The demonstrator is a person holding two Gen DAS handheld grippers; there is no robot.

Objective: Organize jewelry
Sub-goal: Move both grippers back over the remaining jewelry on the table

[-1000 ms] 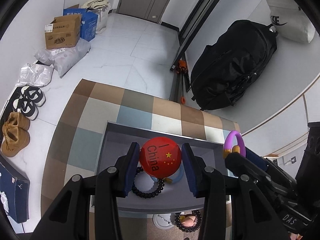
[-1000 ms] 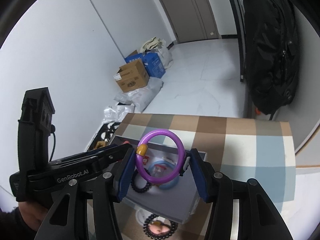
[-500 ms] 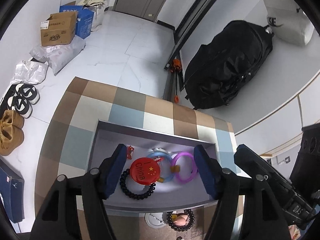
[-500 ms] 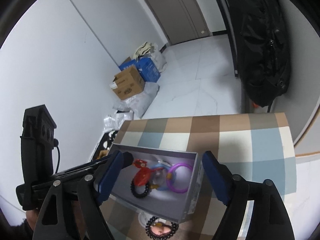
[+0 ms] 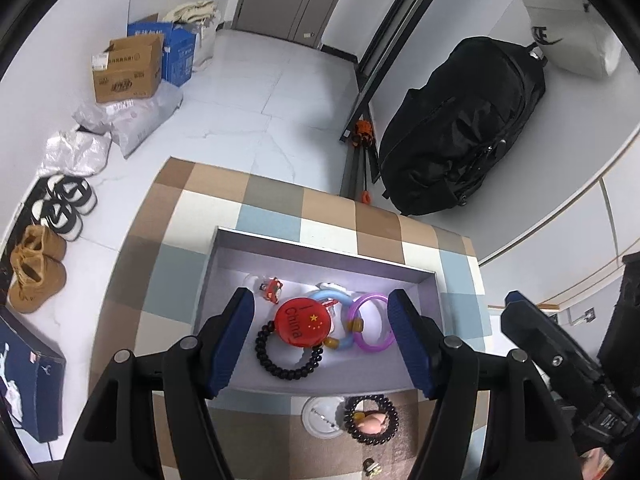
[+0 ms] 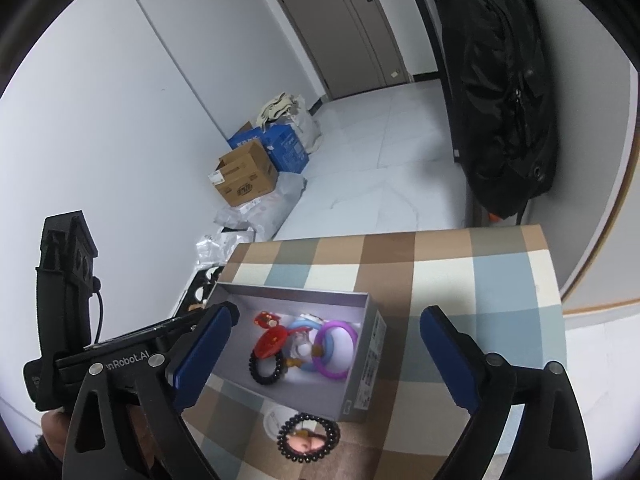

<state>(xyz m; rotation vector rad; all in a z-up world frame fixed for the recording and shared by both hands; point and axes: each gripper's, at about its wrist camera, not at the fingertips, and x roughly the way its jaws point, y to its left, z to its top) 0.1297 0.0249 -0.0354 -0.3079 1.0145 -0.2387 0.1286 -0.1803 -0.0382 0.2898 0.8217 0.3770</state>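
Grey box [image 5: 320, 254] lies long side across the left view, both grippers' jaws spread, the right's opening.

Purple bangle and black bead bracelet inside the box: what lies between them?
The red China badge and the blue bangle lie between the purple bangle and black bead bracelet, seen in the left wrist view.

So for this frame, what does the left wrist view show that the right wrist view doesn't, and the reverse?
Only the left wrist view: shoes and tan boots on the floor, a small trinket on the cloth near the bottom edge, and the open left claw.

Only the right wrist view: the label side of the grey box and the right claw, its jaws opening with nothing between them.

Both: the red China badge, purple bangle, blue bangle and black bead bracelet inside the box, plus another bead bracelet outside it.
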